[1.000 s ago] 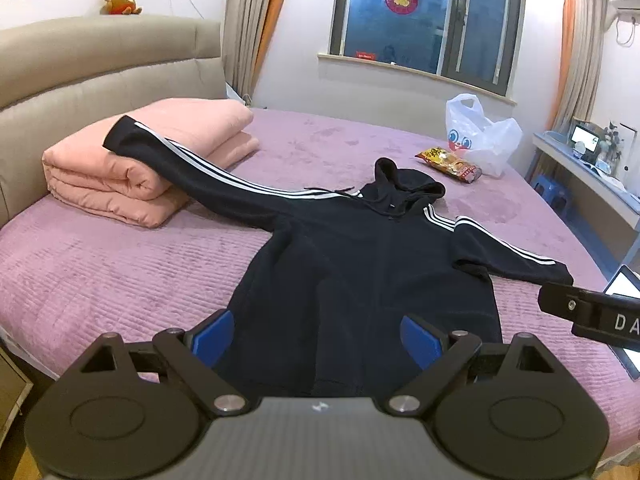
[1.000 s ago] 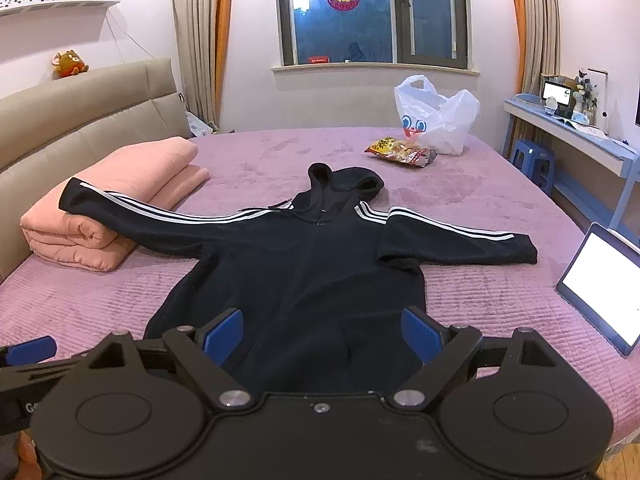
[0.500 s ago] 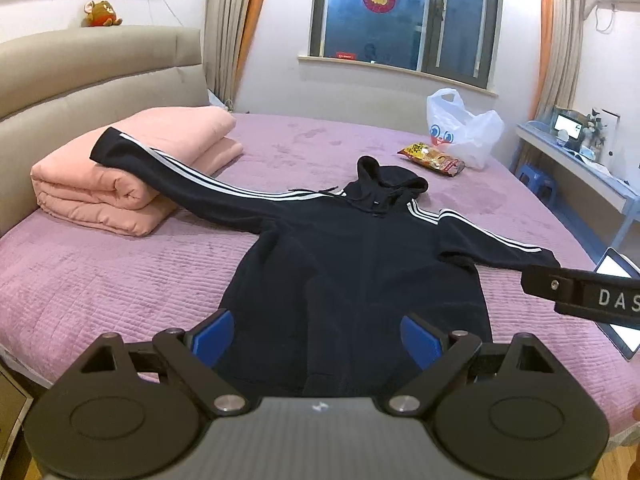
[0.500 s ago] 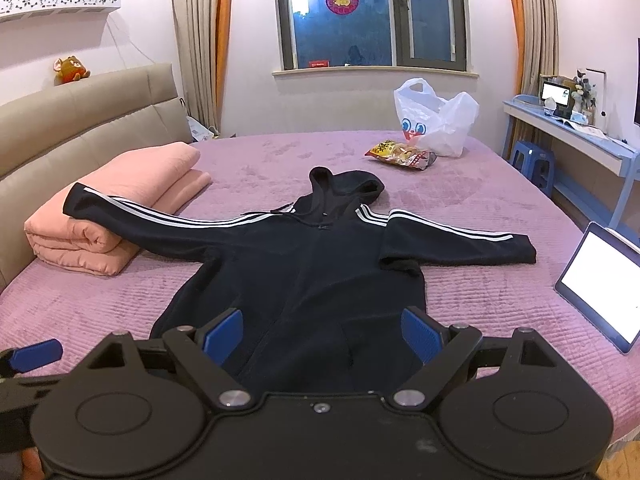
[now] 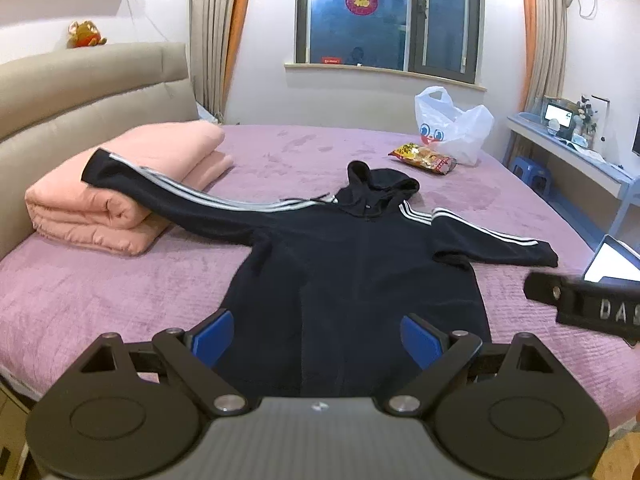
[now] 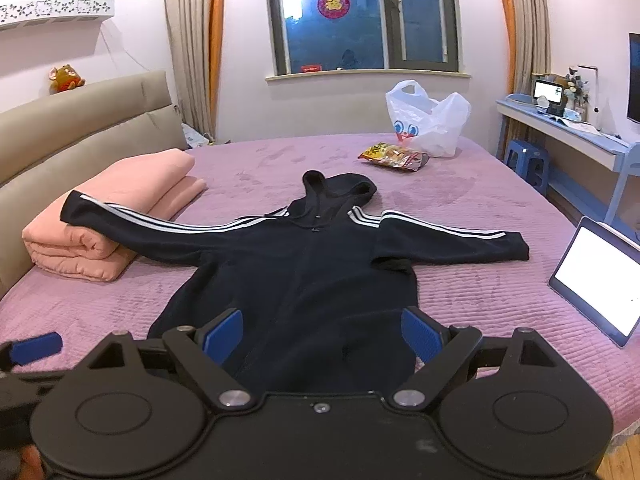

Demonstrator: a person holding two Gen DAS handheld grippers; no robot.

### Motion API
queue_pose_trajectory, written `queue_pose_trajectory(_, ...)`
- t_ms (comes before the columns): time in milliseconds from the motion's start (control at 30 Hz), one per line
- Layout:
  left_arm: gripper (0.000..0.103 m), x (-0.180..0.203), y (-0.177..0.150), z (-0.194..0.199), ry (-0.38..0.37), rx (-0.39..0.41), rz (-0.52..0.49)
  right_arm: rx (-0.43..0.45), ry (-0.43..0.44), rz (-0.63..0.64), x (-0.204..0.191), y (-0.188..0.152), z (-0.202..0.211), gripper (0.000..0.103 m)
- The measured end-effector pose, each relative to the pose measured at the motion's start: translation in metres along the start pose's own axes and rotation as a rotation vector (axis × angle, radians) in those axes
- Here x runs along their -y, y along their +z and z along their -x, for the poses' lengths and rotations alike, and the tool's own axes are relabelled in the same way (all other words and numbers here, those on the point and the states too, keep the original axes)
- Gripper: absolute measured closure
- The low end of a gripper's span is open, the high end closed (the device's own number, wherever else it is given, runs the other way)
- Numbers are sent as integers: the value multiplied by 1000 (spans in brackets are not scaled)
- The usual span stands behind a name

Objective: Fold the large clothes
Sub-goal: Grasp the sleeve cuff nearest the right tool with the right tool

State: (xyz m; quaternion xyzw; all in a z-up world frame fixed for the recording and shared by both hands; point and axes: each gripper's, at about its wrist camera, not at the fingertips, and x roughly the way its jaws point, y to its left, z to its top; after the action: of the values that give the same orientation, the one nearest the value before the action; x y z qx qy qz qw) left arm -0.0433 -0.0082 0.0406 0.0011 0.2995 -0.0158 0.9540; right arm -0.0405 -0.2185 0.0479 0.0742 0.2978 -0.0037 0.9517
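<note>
Compared with a second ago, my left gripper [image 5: 317,336] views the hoodie [image 5: 352,280] more squarely and from a little farther back; the window sits more level in its view. My right gripper [image 6: 322,332] has shifted little; the hoodie looks slightly farther off. The hoodie itself has not moved. It lies flat, front up, on the bed [image 5: 120,280], long axis running away from me: hem nearest, hood [image 6: 338,190] pointing toward the window [image 6: 360,16]. Sleeves are spread sideways, across that axis. The left sleeve [image 5: 180,196] climbs onto the folded pink quilt [image 5: 132,176], cuff resting on top; the right sleeve [image 6: 452,238] lies flat, cuff pointing toward the tablet [image 6: 596,280]. Beyond the hood are a snack pack [image 6: 394,157] and a white bag [image 6: 430,124]. Both grippers hover at the hem end, off the cloth. Left fingers [image 5: 212,336] are spread wide and empty, the hem showing between them. Right fingers [image 6: 420,332] are likewise wide apart, holding nothing. In the left view the right gripper's side juts in at the right edge, near the hoodie's right flank.
</note>
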Motion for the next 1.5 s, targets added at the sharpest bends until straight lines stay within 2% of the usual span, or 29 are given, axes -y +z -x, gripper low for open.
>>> queue_pose_trajectory(167, 6, 0, 21, -44, -20, -12, -1, -42, -28, -11, 14, -5, -47, 1)
queue_pose_trajectory(267, 6, 4, 27, -97, -53, -50, -35, -52, -5, -17, 26, -20, -97, 0)
queue_pose_trajectory(367, 7, 11, 27, -167, -103, -87, -52, -95, -32, -55, 37, -37, -166, 0)
queue_pose_trajectory(467, 10, 14, 32, -240, -207, -112, -48, -137, -57, -127, 53, -42, -233, 1)
queue_pose_trajectory(567, 12, 25, 46, -294, -327, -122, -90, -114, -76, -188, 73, -35, -282, 1)
queue_pose_trajectory(633, 12, 38, 55, -318, -355, -120, -127, -113, -96, -246, 86, -24, -307, 1)
queue_pose_trajectory(733, 11, 55, 68, -344, -360, -153, -176, -130, -103, -333, 108, -8, -327, 1)
queue_pose_trajectory(833, 11, 72, 79, -363, -346, -219, -224, -151, -152, -353, 128, 10, -338, 1)
queue_pose_trajectory(1033, 11, 93, 107, -384, -295, -330, -242, -196, -345, -416, 207, 48, -359, 1)
queue_pose_trajectory(1167, 11, 111, 131, -398, -261, -348, -209, -188, -526, -442, 274, 64, -379, 1)
queue_pose_trajectory(1233, 11, 121, 141, -405, -245, -347, -195, -184, -590, -461, 308, 70, -393, 1)
queue_pose_trajectory(1333, 11, 135, 151, -419, -231, -354, -175, -177, -631, -537, 359, 76, -412, 1)
queue_pose_trajectory(1500, 11, 156, 157, -441, -219, -385, -160, -211, -568, -758, 423, 68, -443, 1)
